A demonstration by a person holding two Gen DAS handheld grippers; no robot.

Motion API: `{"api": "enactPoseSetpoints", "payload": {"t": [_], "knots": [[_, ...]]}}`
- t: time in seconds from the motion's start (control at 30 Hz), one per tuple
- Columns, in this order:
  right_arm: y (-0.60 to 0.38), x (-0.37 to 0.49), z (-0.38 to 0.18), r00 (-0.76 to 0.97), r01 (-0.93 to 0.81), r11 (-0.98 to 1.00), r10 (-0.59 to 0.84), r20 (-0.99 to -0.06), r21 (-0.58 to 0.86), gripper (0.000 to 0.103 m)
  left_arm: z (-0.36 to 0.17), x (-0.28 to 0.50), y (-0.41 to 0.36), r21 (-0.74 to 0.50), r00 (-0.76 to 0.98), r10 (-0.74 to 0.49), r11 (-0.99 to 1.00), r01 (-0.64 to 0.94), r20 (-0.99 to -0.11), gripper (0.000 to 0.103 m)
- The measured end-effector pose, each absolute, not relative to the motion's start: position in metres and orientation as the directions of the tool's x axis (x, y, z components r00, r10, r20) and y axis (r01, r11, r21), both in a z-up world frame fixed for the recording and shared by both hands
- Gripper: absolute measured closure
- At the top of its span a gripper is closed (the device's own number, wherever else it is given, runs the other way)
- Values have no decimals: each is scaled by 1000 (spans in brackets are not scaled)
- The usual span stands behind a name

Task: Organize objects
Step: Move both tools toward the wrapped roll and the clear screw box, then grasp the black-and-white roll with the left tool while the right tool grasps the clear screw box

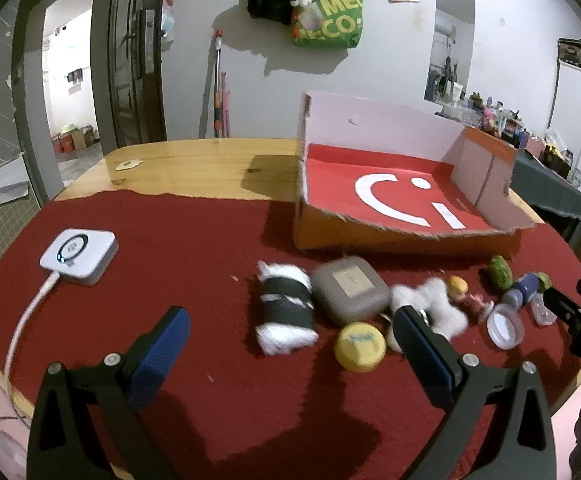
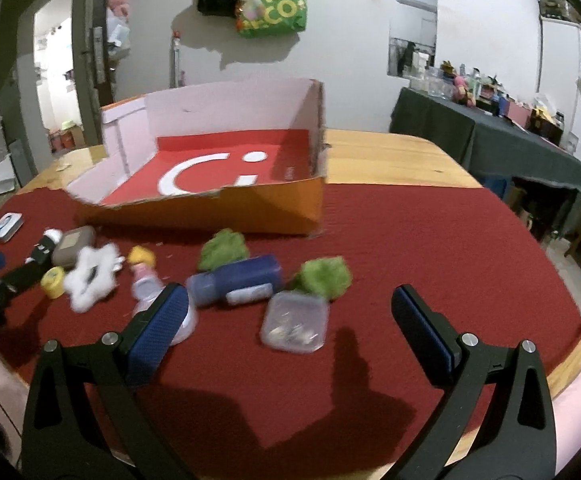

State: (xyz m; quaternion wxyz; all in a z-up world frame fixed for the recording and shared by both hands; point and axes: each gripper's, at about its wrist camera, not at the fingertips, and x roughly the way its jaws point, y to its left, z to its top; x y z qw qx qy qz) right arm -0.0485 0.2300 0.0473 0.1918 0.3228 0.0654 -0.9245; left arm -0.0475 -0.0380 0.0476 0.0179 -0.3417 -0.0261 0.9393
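An open cardboard box (image 1: 394,236) with a red floor stands at the back of the red cloth; it also shows in the right wrist view (image 2: 210,208). Small objects lie in a row before it: a black-and-white plush roll (image 1: 286,312), a grey case (image 1: 348,290), a yellow cap (image 1: 360,346), a white fluffy toy (image 1: 438,304), a small doll (image 2: 144,272), a blue bottle (image 2: 238,280), two green plush balls (image 2: 322,276), a clear lidded container (image 2: 294,322). My left gripper (image 1: 290,344) is open and empty above the roll and cap. My right gripper (image 2: 290,320) is open and empty around the clear container.
A white device (image 1: 78,256) with a cable lies at the cloth's left. The wooden table (image 1: 194,164) shows bare behind the cloth. A cluttered side table (image 2: 510,136) stands at the right. Bags hang on the wall (image 1: 322,4).
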Motion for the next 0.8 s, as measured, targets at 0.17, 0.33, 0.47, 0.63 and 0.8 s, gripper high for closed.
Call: {"api": "enactPoseSetpoints", "payload": {"t": [0.17,0.33,0.47,0.63,0.8], "knots": [[239,-65,41,-677,385,-923,-286,-678,5,0,47,-63,-54,-74,-718,85,-996,-46,-690,4],[238,-67,27,-652,392,-920,-263,-711,-19,0,34,-74,-63,-81,-662,113,-994,-79,-741,10],[236,-70,17,-632,394,-919,-260,-730,-13,2,26,-78,-63,-86,-631,139,-990,-113,-763,17],[235,-70,14,-632,395,-919,-269,-727,-3,10,24,-79,-62,-97,-627,162,-986,-136,-762,25],[233,-65,15,-635,422,-907,-294,-715,-1,22,20,-76,-58,-52,-632,135,-988,-149,-763,36]]}}
